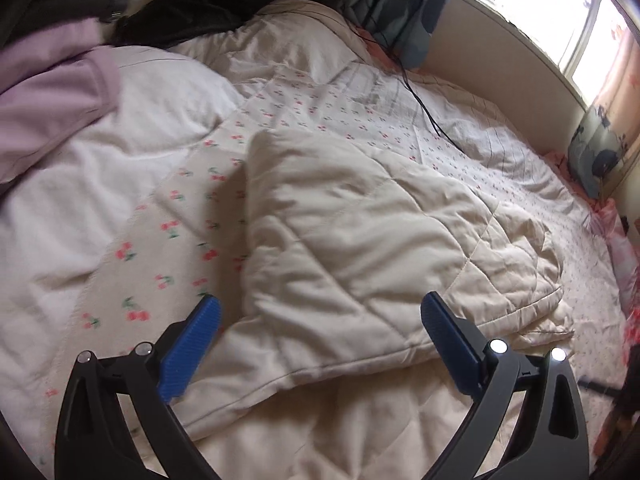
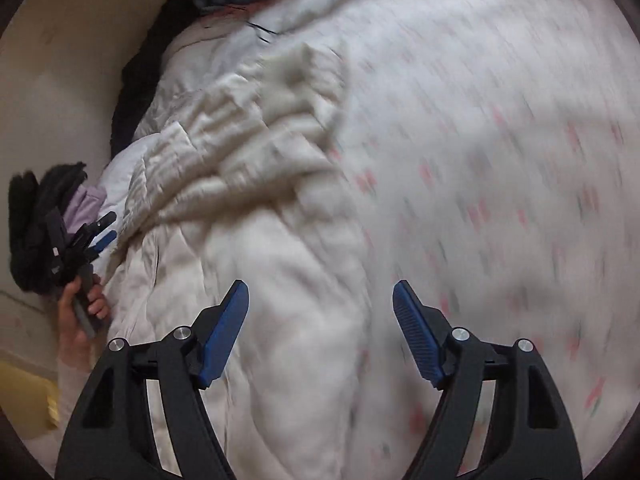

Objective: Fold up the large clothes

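Left hand-held gripper [image 1: 320,312] spread wide, empty, hovering over near edge of cream quilted comforter [image 1: 360,240]. Comforter lies in folded heap on bed, atop cherry-print quilt [image 1: 168,248]; folded corner points toward far side. Right hand-held gripper [image 2: 320,300] also spread, empty, above comforter's crumpled edge [image 2: 240,200]; view motion-blurred. Lilac garment [image 1: 44,100] and dark clothes [image 1: 192,12] crowd bed's far-left. Black cable [image 1: 424,108] crosses quilt. Open quilt surface right of heap.
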